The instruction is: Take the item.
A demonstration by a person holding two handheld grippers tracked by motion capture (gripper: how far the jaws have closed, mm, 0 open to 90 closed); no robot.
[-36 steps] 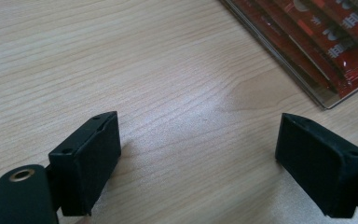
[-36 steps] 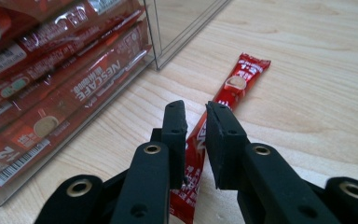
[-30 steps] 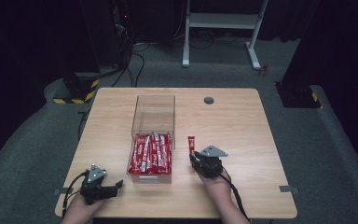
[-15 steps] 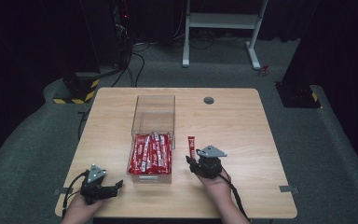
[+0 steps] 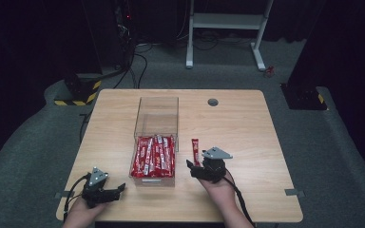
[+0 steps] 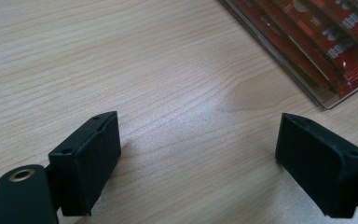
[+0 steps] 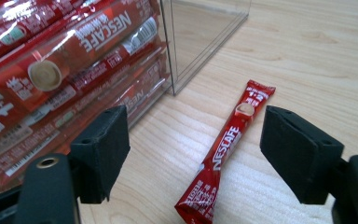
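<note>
Red coffee stick (image 5: 196, 150) lengthwise beside box (image 5: 156, 124)

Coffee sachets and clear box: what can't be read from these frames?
- Sachet count in the clear box: high view too small; right gripper view cuts the stack off at left and top edges.
- Loose sachet: near end cut off by the bottom edge, right gripper view.
- Right hand-held gripper: jaws have just been opening; high view too small to show any contact.

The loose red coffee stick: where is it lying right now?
The loose red coffee stick lies flat on the table, just right of the clear box of sticks. In the right gripper view it sits between the open right gripper, untouched.
</note>
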